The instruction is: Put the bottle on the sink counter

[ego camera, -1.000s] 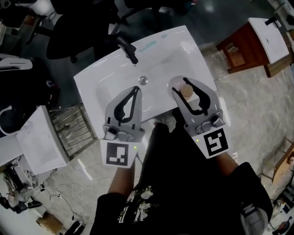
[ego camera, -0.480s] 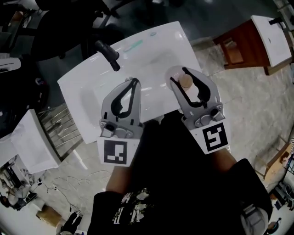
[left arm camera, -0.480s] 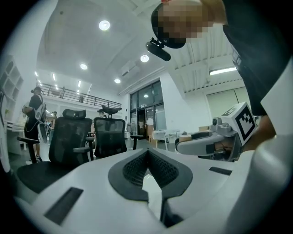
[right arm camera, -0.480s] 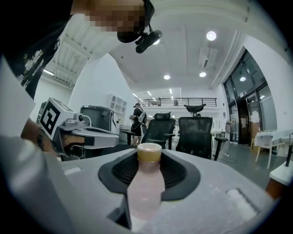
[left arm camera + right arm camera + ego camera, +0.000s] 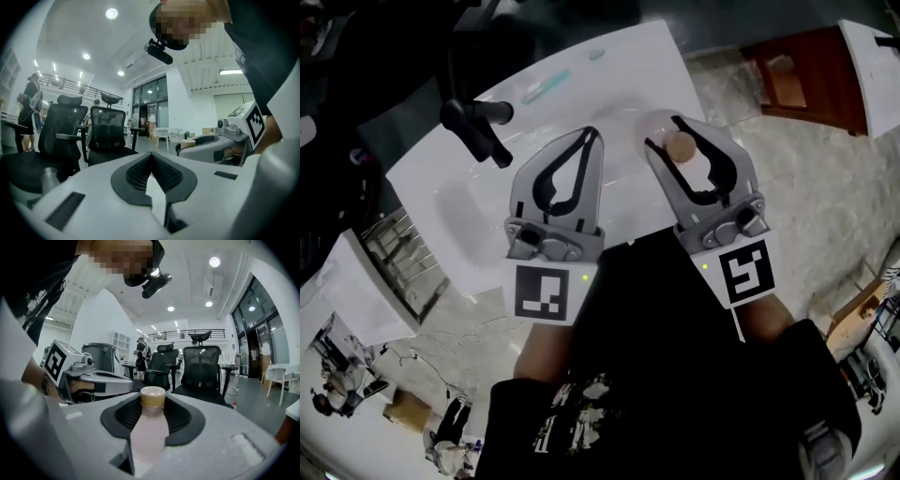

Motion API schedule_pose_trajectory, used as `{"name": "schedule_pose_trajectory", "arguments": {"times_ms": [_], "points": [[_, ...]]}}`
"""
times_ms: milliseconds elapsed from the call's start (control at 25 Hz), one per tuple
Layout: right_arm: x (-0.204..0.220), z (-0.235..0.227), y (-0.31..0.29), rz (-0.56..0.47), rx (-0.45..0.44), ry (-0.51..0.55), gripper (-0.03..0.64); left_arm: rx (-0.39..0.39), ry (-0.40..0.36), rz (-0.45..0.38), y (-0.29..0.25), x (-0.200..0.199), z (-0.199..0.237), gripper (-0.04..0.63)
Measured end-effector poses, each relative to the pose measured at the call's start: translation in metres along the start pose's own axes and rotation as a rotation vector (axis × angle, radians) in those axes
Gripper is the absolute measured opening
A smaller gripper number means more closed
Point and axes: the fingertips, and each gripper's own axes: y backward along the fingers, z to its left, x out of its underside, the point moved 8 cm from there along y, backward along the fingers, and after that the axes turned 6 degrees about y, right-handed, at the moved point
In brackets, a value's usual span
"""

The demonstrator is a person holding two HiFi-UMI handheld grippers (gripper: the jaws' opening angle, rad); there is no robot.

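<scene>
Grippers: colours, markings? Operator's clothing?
Left gripper and right gripper match: light grey shells, black ribbed jaw pads, a white cube with a black square marker at the rear, a small green light beside it. The person wears a black top with white print.

1. The bottle (image 5: 680,145) stands between the jaws of the right gripper (image 5: 667,131), over the right end of the sink (image 5: 628,66).
2. The left gripper (image 5: 592,136) hangs just left of it, over the sink's middle.
3. The faucet (image 5: 473,127) sits at the sink's left edge.
4. A wooden cabinet (image 5: 797,70) stands on the floor (image 5: 825,187), right of the sink.
5. A rack (image 5: 403,262) lies near the sink's lower left.
</scene>
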Motion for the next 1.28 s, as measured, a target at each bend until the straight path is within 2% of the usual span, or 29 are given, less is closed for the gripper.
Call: {"name": "schedule_pose_trajectory", "arguments": {"times_ms": [160,560,960,1280], "points": [[0.021,-0.018,-0.016,0.030,-0.025,-0.023,0.132,0.000,0.026,0.014,-0.026,0.016,0.000,0.014],[0.084,-0.069,-0.078,0.062,-0.035,0.006,0.132,-0.065,0.068,0.048,-0.079,0.063,0.021,0.014],[0.128,-0.080,-0.110,0.099,-0.023,-0.026,0.132,-0.067,0.135,0.118,-0.100,0.098,0.023,0.014],[0.140,-0.074,-0.122,0.090,-0.025,-0.032,0.132,-0.086,0.147,0.150,-0.092,0.104,0.025,0.014]]}}
